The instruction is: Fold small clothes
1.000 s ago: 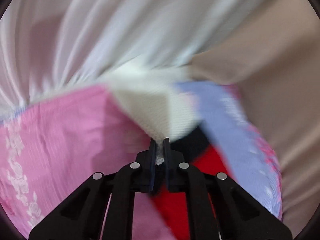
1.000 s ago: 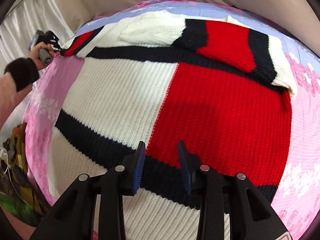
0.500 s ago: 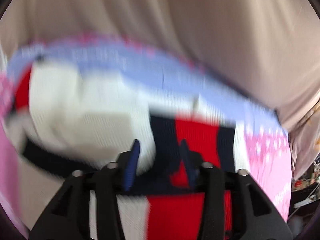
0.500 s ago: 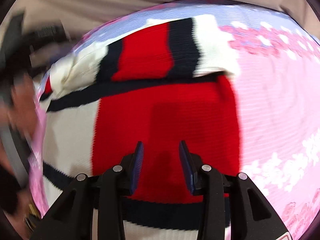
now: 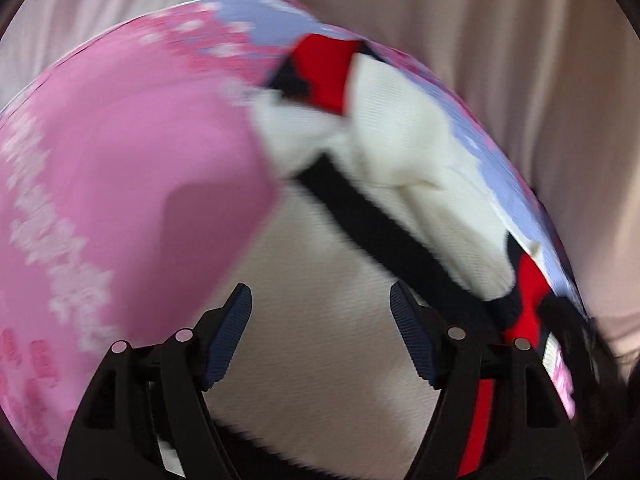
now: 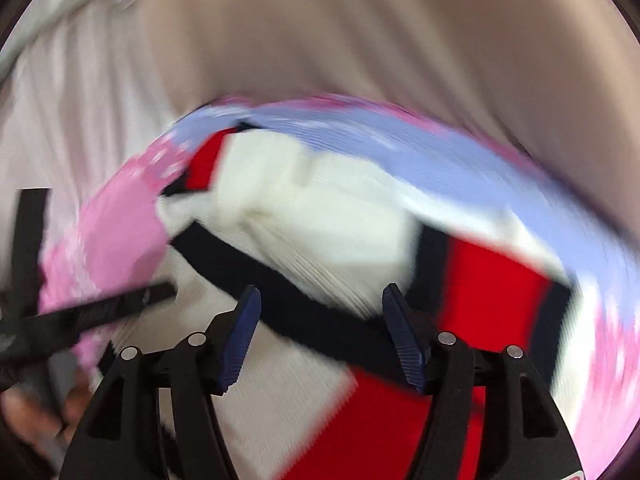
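A knitted sweater [image 5: 320, 360] in white, red and black blocks lies flat on a pink and lilac bedsheet [image 5: 120, 168]. Its white sleeve [image 5: 404, 148] is folded across the top of the body. My left gripper [image 5: 320, 312] hovers over the white panel; its jaws are opening and hold nothing. In the right wrist view the sweater [image 6: 304, 396] fills the lower half, the folded sleeve [image 6: 316, 216] above. My right gripper [image 6: 320, 312] hangs over the black stripe, jaws opening, nothing between them. The left gripper's black frame [image 6: 96, 312] and a hand [image 6: 28, 412] show at the left. Both views are blurred.
Beige curtains [image 6: 360, 40] and white curtains [image 6: 72, 112] hang behind the bed's far edge. The pink sheet [image 6: 120, 240] stretches bare to the left of the sweater.
My left gripper let go of the white sleeve, opened wide and swung back over the sweater body. My right gripper moved from the red panel toward the folded sleeve and opened wider.
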### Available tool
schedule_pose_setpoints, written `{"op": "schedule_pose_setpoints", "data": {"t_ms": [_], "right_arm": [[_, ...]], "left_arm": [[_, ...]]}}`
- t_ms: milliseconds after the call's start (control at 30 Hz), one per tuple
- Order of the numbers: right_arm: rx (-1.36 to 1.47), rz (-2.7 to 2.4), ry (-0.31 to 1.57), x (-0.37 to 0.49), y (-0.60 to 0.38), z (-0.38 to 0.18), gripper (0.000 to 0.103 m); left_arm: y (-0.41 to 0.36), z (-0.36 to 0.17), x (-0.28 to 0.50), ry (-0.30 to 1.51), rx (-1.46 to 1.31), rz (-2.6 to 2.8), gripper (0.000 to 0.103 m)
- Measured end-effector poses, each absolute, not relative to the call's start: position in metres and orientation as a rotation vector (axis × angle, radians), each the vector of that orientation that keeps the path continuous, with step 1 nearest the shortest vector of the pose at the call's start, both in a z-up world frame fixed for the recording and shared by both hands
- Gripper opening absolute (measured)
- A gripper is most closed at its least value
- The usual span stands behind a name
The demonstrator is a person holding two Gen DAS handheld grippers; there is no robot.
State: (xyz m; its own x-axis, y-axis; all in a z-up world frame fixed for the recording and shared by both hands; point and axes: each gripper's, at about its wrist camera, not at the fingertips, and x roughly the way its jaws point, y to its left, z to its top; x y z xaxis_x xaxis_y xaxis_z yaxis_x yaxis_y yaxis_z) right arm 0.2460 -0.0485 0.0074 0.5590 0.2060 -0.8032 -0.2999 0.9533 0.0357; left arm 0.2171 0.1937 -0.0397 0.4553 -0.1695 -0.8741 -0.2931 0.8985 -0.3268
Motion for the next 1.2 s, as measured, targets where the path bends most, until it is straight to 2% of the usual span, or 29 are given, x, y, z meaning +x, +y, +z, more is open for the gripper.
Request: {"op": "schedule_pose_setpoints", "data": {"t_ms": [133,233,267,300,333,367,400,600,667,733,833,933,967,1033,1067,1167,1200], "right_arm": [[-0.365,0.394,0.927,0.298,0.029,-0.023,0.063],[-0.466,0.384,0.965,0.325,0.051,-0.050,0.062],[-0.473,0.370,1.007,0.340,0.055,-0.063,0.061],[-0.449,0.377,1.042,0.347,0.056,-0.069,0.051],[-0.396,0.397,1.057,0.350,0.053,-0.069,0.044],[-0.332,0.392,1.073,0.357,0.048,-0.065,0.012],[-0.254,0.385,1.109,0.364,0.041,-0.058,0.003],[0.592,0.515,1.015,0.348,-0.067,0.030,0.000],[0.848,0.546,0.959,0.319,-0.116,0.043,0.000],[0.982,0.500,0.927,0.289,-0.156,0.040,0.000],[1.076,0.290,0.927,0.246,-0.216,0.004,0.000],[1.056,0.034,1.016,0.223,-0.265,-0.046,0.001],[1.001,-0.058,1.057,0.219,-0.275,-0.057,0.011],[0.990,-0.105,1.081,0.210,-0.281,-0.064,0.011],[0.992,-0.050,1.057,0.207,-0.277,-0.058,0.015],[0.814,0.032,1.014,0.208,-0.240,-0.035,0.062],[0.765,0.063,1.010,0.212,-0.228,-0.031,0.063]], "left_arm": [[0.224,-0.042,0.193,1.116,-0.485,0.126,0.070],[0.239,-0.042,0.177,1.117,-0.496,0.143,0.073],[0.247,-0.043,0.172,1.112,-0.503,0.148,0.074],[0.251,-0.042,0.170,1.109,-0.506,0.155,0.074],[0.255,-0.043,0.169,1.108,-0.511,0.162,0.074],[0.262,-0.042,0.166,1.104,-0.523,0.166,0.074],[0.267,-0.041,0.164,1.102,-0.529,0.171,0.074],[0.272,-0.023,0.168,1.058,-0.569,0.140,0.074],[0.263,-0.016,0.174,1.051,-0.588,0.094,0.075],[0.250,-0.016,0.187,1.060,-0.605,0.050,0.077],[0.225,-0.021,0.203,1.087,-0.627,-0.017,0.078],[0.198,-0.033,0.226,1.132,-0.644,-0.067,0.079],[0.188,-0.039,0.235,1.153,-0.648,-0.072,0.079],[0.182,-0.044,0.244,1.167,-0.659,-0.064,0.079],[0.181,-0.046,0.247,1.166,-0.675,-0.055,0.079],[0.186,-0.047,0.252,1.153,-0.717,-0.025,0.080],[0.187,-0.047,0.253,1.152,-0.721,-0.014,0.080]]}}
